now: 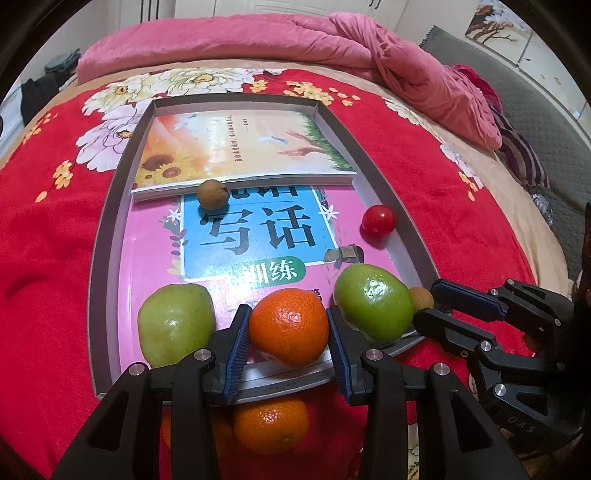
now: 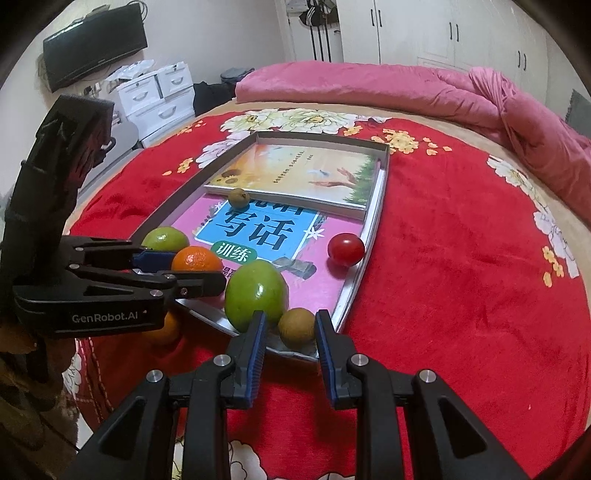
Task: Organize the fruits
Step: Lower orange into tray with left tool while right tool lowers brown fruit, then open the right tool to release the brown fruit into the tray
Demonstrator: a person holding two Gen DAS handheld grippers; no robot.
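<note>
A grey tray (image 1: 110, 229) lies on the red bedspread with two books in it. My left gripper (image 1: 288, 310) is shut on an orange (image 1: 288, 328) at the tray's near edge. That orange sits between two green fruits (image 1: 175, 325) (image 1: 373, 301). My right gripper (image 2: 290, 314) is shut on a small brown longan (image 2: 297, 326) in the tray's near right corner, beside a green fruit (image 2: 256, 293). A second longan (image 1: 211, 194) rests against the upper book, and a red cherry tomato (image 1: 378, 220) lies by the right rim. Another orange (image 1: 271, 424) sits on the bedspread, outside the tray.
A rolled pink quilt (image 1: 332, 40) lies across the far side of the bed. In the right wrist view white drawers (image 2: 155, 96) and a dark screen (image 2: 96, 44) stand left of the bed, with white wardrobes (image 2: 424, 33) behind. Red bedspread (image 2: 461, 277) stretches right of the tray.
</note>
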